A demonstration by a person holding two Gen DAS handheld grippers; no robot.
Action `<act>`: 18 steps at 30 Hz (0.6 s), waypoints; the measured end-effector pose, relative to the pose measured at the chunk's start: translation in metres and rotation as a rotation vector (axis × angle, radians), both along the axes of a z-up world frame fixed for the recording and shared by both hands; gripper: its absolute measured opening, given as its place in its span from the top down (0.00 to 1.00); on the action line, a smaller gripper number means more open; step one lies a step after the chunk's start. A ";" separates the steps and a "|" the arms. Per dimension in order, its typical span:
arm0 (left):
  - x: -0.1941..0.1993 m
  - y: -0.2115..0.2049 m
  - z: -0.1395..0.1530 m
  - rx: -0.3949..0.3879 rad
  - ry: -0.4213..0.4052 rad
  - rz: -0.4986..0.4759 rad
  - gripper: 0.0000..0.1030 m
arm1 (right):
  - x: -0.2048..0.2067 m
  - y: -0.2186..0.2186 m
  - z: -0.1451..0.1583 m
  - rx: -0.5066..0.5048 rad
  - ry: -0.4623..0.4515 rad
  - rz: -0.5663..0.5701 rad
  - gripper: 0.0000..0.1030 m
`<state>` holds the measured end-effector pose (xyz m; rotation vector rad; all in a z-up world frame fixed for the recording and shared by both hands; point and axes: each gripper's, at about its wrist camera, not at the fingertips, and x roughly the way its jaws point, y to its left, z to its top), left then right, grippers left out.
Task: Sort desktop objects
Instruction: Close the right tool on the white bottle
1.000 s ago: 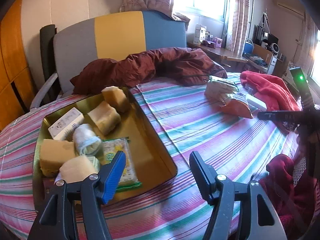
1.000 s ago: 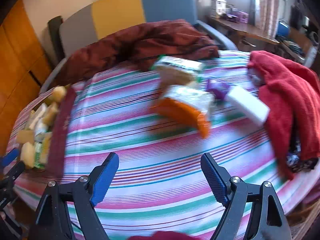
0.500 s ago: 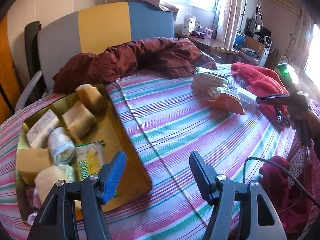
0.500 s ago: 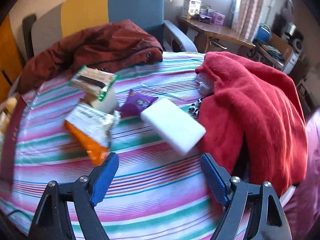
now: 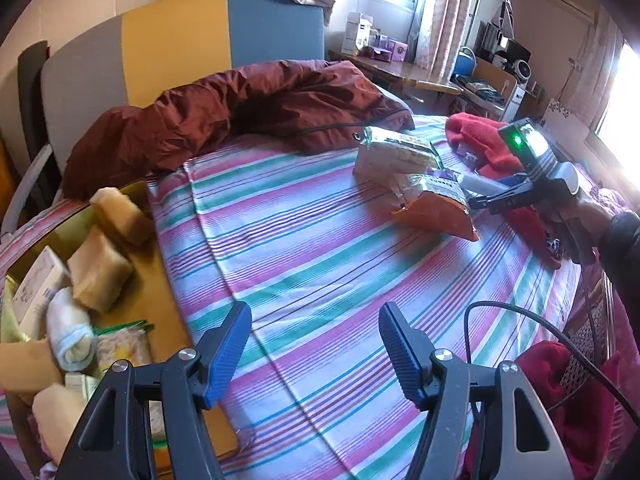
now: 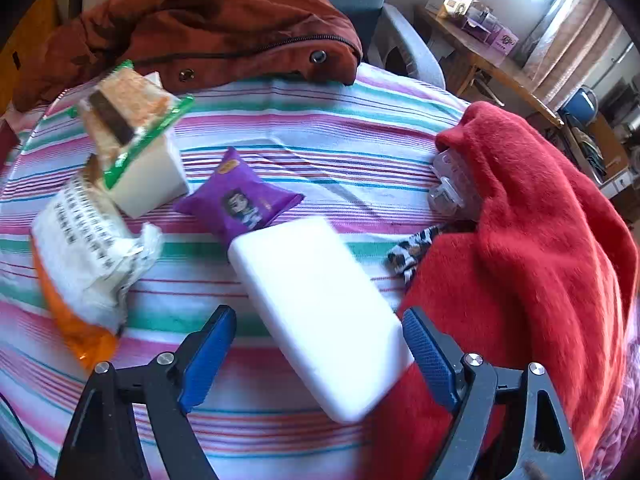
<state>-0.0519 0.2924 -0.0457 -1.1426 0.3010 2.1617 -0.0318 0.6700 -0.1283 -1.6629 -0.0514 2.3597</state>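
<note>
The right gripper (image 6: pixel 318 350) hangs low over a striped desk (image 6: pixel 320 148), its jaws spread wide and holding nothing, with the near end of a white block (image 6: pixel 318 314) lying between the blue pads (image 6: pixel 206 350). The block lies flat on the cloth, its long axis running from the near right, close to the right pad, away to the far left, where its far end touches a purple packet (image 6: pixel 240 202). A red blanket (image 6: pixel 532 240) is heaped just right of the block, with a clear plastic item (image 6: pixel 450 184) tucked at its edge. To the left lie a white-and-orange bag (image 6: pixel 82 268), a cream block (image 6: pixel 148 176) and, leaning on top of that, a green-edged cracker pack (image 6: pixel 128 114). A brown jacket (image 6: pixel 192 28) is draped along the far rim.

In the left wrist view, the left gripper (image 5: pixel 314 350) hovers above bare striped cloth, jaws also wide apart and empty. A gold tray (image 5: pixel 156 264) sits at its left, loaded with yellow sponges (image 5: pixel 98 274), a small white box (image 5: pixel 34 292), a rolled cloth (image 5: pixel 70 334) and a flat packet (image 5: pixel 120 346). Across the desk the right gripper (image 5: pixel 492 196) reaches in beside the snack pile, held in a hand (image 5: pixel 578 220), a green light showing on its camera.
</note>
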 end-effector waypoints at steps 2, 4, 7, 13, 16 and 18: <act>-0.002 0.005 -0.002 -0.004 -0.004 -0.007 0.35 | -0.003 0.002 -0.003 -0.010 -0.007 0.004 0.14; -0.003 0.011 -0.003 -0.005 -0.009 -0.015 0.35 | -0.003 0.005 -0.005 -0.019 -0.006 0.000 0.14; -0.006 0.020 -0.003 -0.007 -0.012 -0.026 0.35 | 0.002 0.009 -0.003 -0.063 0.031 -0.034 0.17; -0.010 0.037 0.003 0.004 -0.009 -0.052 0.35 | 0.020 0.023 0.012 -0.220 0.159 -0.125 0.25; -0.010 0.044 0.005 0.007 -0.009 -0.067 0.35 | 0.023 0.020 0.016 -0.259 0.178 -0.102 0.16; -0.010 0.047 0.005 0.007 -0.011 -0.070 0.35 | 0.019 0.015 0.016 -0.221 0.150 -0.058 0.16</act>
